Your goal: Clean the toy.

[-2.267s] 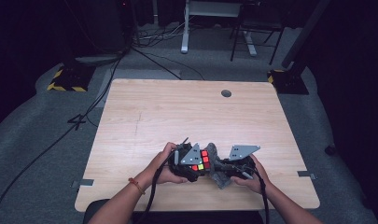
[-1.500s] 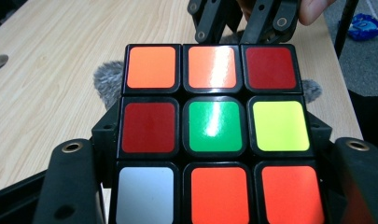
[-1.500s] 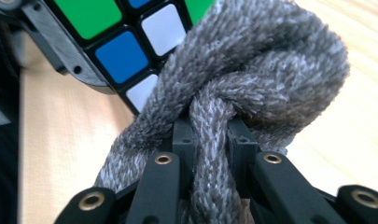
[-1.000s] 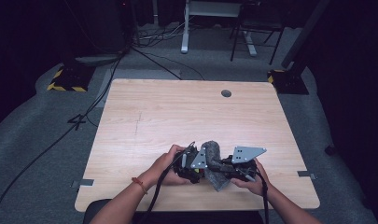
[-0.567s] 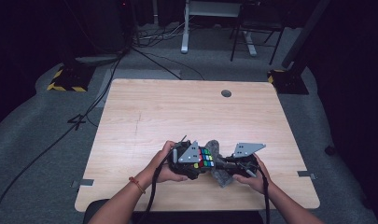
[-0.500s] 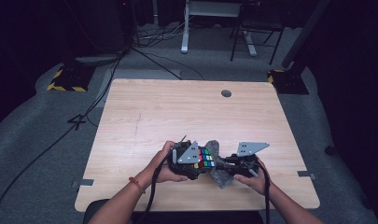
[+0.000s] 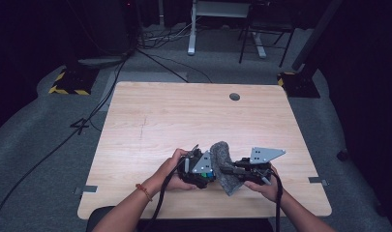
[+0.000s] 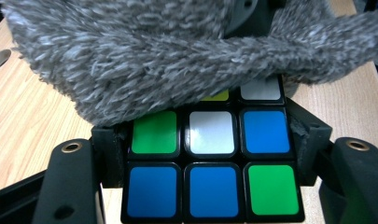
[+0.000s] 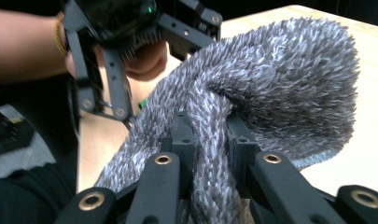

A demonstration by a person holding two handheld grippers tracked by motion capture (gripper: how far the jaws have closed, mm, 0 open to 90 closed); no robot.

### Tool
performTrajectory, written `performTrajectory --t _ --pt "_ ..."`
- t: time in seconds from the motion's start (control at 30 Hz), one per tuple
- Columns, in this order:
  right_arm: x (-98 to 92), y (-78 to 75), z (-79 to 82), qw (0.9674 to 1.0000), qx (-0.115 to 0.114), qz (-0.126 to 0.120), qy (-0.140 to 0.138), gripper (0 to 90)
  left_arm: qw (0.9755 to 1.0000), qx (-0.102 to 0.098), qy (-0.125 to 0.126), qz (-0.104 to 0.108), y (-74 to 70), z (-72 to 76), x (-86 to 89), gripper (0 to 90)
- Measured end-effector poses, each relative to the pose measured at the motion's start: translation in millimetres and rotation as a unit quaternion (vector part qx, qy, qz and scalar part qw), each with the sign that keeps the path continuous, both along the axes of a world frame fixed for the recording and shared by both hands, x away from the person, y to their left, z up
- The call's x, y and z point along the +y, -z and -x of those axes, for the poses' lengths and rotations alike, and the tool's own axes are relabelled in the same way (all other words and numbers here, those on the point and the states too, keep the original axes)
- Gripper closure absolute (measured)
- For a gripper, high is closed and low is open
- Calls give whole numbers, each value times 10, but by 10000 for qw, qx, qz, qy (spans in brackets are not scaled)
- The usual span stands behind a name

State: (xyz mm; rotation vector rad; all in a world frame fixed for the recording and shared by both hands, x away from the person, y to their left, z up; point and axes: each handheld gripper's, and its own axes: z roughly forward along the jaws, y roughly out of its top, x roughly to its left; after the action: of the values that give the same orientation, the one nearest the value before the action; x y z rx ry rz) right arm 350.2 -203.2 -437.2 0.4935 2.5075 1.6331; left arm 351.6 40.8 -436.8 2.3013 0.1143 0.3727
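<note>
Near the front edge of the wooden table (image 7: 150,121), the left gripper (image 7: 199,169) clamps a puzzle cube (image 8: 213,164) between its two black jaws, one pressed to each side; in the left gripper view the cube's near face looks squarely back at the camera, with blue, blue and green squares along the bottom row and green, white and blue above. A shaggy grey cloth (image 7: 224,162) lies over the cube's far part, touching it and hiding most of the top row. In the high view the cloth runs lengthwise from the table's front edge away toward the far side, between the two grippers. The right gripper (image 7: 238,170) pinches a bunched fold of that cloth, jaws tight on it. Both forearms come in low from the near edge, hands close together, grippers pointing inward at each other
</note>
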Motion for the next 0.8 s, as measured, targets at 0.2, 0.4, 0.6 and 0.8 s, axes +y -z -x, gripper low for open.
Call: performTrajectory --t 0.2,0.4,0.6,0.8 --pt "46 147 -66 9982 117 498 300 779 9997 -15 42 240 -85 22 46 333" --pt "86 242 -99 9961 294 782 297 778 9991 19 65 415 -118 17 77 333" --pt "61 123 -51 9987 145 417 252 778 9995 17 -22 317 -81 0 66 333" --pt "33 -5 21 9992 -162 206 318 777 9997 59 -13 243 -63 -10 28 333"
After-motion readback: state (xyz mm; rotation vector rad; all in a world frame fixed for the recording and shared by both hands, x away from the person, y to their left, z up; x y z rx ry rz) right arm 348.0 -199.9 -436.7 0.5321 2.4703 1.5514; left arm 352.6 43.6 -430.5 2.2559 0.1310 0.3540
